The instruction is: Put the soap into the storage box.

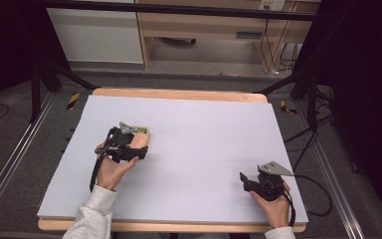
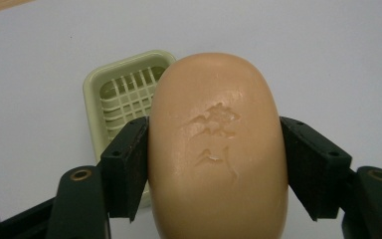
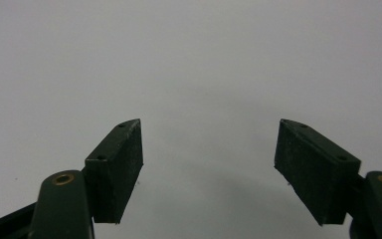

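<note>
A peach-coloured oval soap bar [image 2: 216, 149] with an embossed mark is clamped between the jaws of my left gripper [image 2: 214, 164], held just above the table. Beneath and behind it lies a pale green soap dish [image 2: 124, 89] with a slatted grid floor, partly hidden by the soap. In the high view the left gripper [image 1: 140, 144] hovers at the dish [image 1: 143, 131] on the left middle of the white board. My right gripper [image 1: 242, 180] rests near the front right of the board; its jaws [image 3: 209, 169] stand wide apart with nothing between them.
A white board [image 1: 204, 139] covers the wooden table [image 1: 179, 93]. Black stand legs [image 1: 54, 74] and cables [image 1: 313, 134] flank the table on the floor. A wooden cabinet [image 1: 204, 25] stands behind.
</note>
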